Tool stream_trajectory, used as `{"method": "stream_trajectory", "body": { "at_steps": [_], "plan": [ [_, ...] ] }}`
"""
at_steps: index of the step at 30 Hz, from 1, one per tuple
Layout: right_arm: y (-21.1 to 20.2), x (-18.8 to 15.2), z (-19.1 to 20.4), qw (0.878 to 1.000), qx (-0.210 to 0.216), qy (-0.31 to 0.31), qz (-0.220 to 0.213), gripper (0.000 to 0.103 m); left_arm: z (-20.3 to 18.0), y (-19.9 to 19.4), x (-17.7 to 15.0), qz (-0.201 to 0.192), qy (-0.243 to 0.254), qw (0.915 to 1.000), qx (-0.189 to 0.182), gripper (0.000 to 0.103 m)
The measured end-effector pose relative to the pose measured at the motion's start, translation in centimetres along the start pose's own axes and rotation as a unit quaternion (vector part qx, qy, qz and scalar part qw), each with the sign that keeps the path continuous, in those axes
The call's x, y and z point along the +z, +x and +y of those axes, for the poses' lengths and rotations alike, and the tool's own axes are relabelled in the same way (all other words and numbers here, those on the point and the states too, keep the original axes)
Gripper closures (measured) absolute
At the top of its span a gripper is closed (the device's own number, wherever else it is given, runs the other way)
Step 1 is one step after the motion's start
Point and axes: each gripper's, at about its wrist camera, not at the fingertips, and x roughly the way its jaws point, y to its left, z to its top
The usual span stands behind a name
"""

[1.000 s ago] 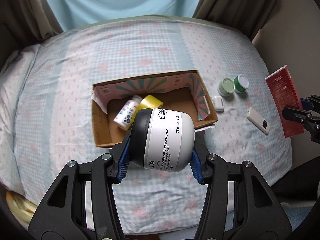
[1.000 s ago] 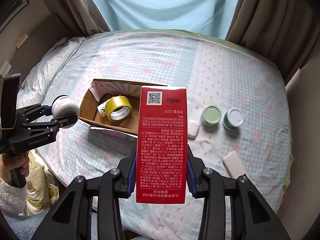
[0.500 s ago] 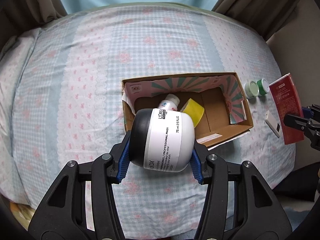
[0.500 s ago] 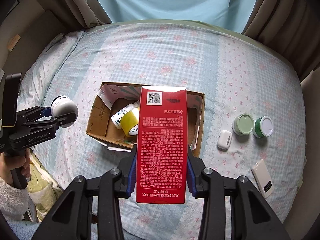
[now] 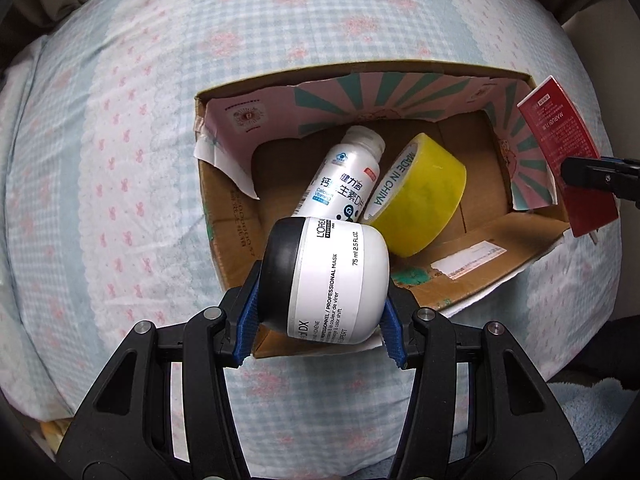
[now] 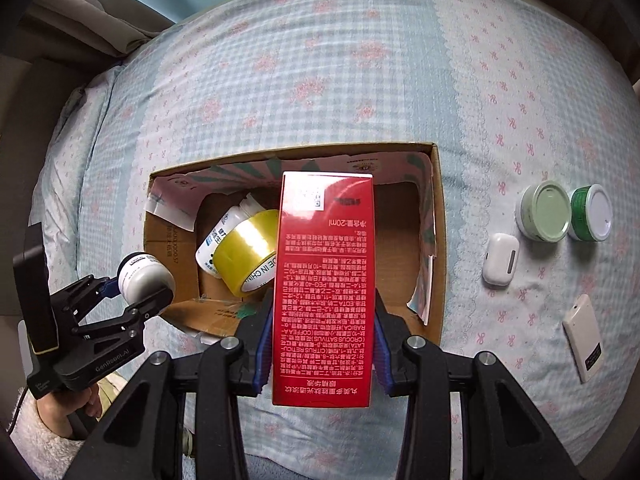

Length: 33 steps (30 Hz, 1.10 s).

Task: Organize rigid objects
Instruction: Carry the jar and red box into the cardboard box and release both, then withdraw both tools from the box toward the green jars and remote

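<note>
Both your grippers are clamped: left gripper (image 5: pixel 320 300) on the mask jar (image 5: pixel 328 280), right gripper (image 6: pixel 320 344) on the red carton (image 6: pixel 324 280), over the cardboard box (image 5: pixel 224 248). Dropping together, they could collide or knock the tape roll (image 5: pixel 416 200).

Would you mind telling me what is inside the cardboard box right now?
Inside the cardboard box lie a white bottle and a yellow tape roll, touching. The held jar hides the near corner of the floor.

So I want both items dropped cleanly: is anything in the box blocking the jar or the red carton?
Partly. Below the jar lie a white bottle and a yellow tape roll in the cardboard box. The floor beyond the red carton looks bare.
</note>
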Motion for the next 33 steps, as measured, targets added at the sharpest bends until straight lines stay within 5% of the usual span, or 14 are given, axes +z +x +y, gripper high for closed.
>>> {"method": "stream_trajectory", "body": {
  "at_steps": [11, 18, 19, 21, 22, 23, 25, 33],
  "plan": [
    [4.9, 2.2, -1.4, 0.998, -0.002, 0.0, 0.058, 0.065, -1.9, 2.9, 1.6, 0.028, 0.087, 0.9948, 0.046, 0.055],
    [5.8, 2.6, -2.1, 0.997, -0.003, 0.004, 0.071, 0.065, -3.1, 3.1, 2.4, 0.026, 0.107, 0.9929, 0.043, 0.055],
    [5.8, 2.7, -2.1, 0.997, -0.003, 0.007, 0.072, 0.065, -3.3, 2.9, 2.5, 0.018, 0.111, 0.9925, 0.049, 0.053],
    [5.7, 2.8, -2.3, 0.998, -0.002, 0.014, 0.067, 0.064, -3.8, 2.3, 2.6, 0.005, 0.116, 0.992, 0.05, 0.011],
    [5.3, 2.9, -2.3, 0.998, 0.007, 0.013, 0.056, 0.056, -3.9, 2.0, 2.7, -0.002, 0.116, 0.9923, 0.042, 0.0],
    [4.8, 2.9, -2.2, 0.999, 0.014, 0.013, 0.04, 0.05, -3.9, 1.8, 2.8, -0.005, 0.115, 0.9928, 0.035, 0.0],
    [3.9, 3.2, -2.0, 1.0, 0.003, 0.012, 0.022, 0.0, -3.9, 1.7, 2.9, -0.005, 0.111, 0.9934, 0.028, 0.0],
    [2.5, 3.2, -1.6, 1.0, 0.006, 0.016, 0.01, 0.0, -3.5, 0.6, 2.3, -0.01, 0.103, 0.9942, 0.028, 0.0]
  ]
}}
